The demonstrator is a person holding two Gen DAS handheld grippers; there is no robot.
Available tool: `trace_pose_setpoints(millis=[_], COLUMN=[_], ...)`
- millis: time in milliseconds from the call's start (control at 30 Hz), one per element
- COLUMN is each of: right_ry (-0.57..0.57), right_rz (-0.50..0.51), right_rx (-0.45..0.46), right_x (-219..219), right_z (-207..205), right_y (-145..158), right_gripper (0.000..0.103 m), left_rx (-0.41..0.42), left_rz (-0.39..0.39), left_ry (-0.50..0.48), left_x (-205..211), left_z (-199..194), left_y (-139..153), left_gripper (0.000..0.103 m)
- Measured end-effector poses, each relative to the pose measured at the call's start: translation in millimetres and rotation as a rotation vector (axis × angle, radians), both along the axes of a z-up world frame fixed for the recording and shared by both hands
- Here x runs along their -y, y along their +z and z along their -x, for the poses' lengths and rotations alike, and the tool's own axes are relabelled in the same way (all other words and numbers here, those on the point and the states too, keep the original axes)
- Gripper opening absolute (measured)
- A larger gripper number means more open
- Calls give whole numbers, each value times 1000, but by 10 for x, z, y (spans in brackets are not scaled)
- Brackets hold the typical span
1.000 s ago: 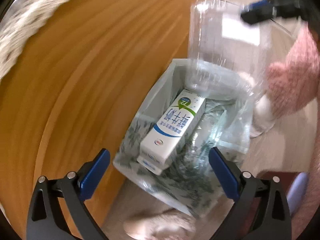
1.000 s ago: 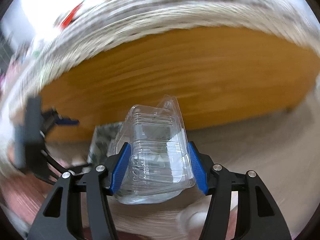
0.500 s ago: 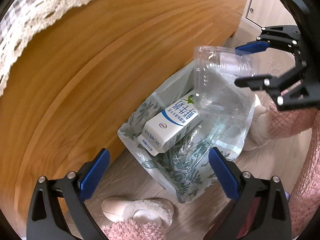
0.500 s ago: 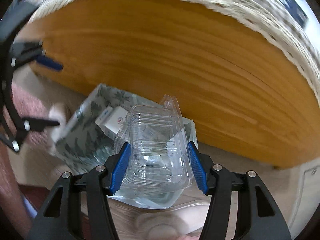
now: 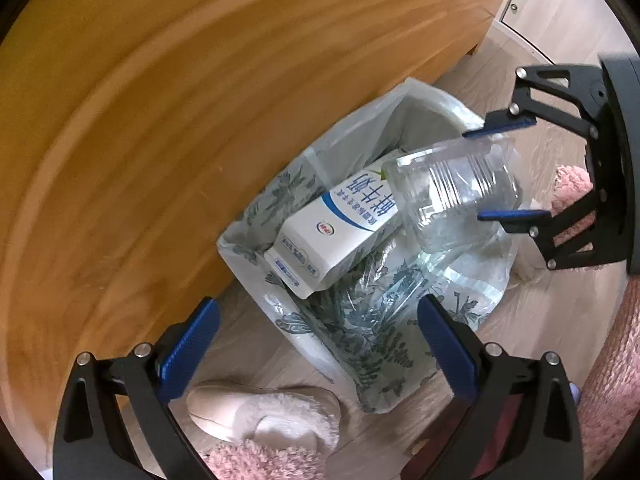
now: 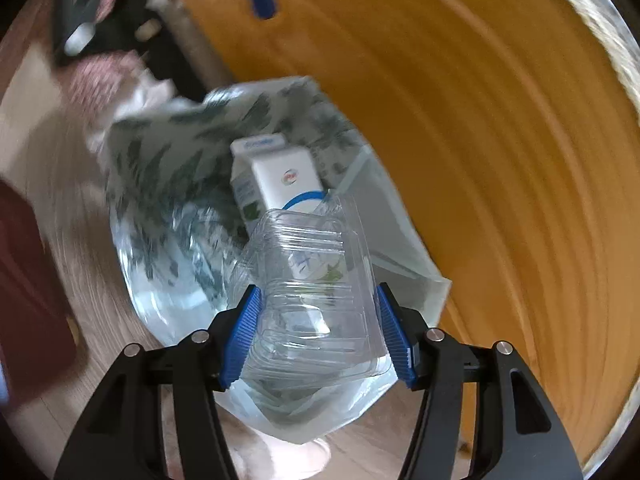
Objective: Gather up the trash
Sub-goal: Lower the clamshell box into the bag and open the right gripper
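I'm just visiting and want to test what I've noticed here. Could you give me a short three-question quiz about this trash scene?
1. True or false: the left gripper is carrying something.
2. What does the right gripper hold? A) a clear plastic container B) a slipper C) a milk carton
3. Fill in: a white and blue ______ already lies inside the patterned trash bag.

Key:
1. False; its jaws stand open and empty.
2. A, the clear plastic container, over the bag's opening.
3. Milk carton.
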State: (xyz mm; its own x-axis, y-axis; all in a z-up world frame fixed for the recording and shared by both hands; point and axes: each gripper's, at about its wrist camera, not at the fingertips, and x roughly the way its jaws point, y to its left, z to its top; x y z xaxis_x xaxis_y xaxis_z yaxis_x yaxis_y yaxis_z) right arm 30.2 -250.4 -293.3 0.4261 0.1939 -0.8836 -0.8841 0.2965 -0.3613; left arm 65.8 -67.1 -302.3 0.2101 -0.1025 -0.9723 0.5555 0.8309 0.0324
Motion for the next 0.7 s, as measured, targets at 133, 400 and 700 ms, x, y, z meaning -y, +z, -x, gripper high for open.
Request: trace_pose_setpoints(millis=[133,400,700], right_ry=[104,274,243], right_rz=[54,130,159], right_rx=[9,23,-12], right_x=[-22,-82,-51], right_z=[81,191,127], right_y=[-186,-432,-525], right_gripper=[58,58,61], left_rx=[-36,-69,-104], left_rz=[28,23,2], left_ry=[35,53,45], left_x=[-27,-4,21], left_z=[-95,-178,-208], left_y=[-55,-149,-205], left_gripper=[95,95,80])
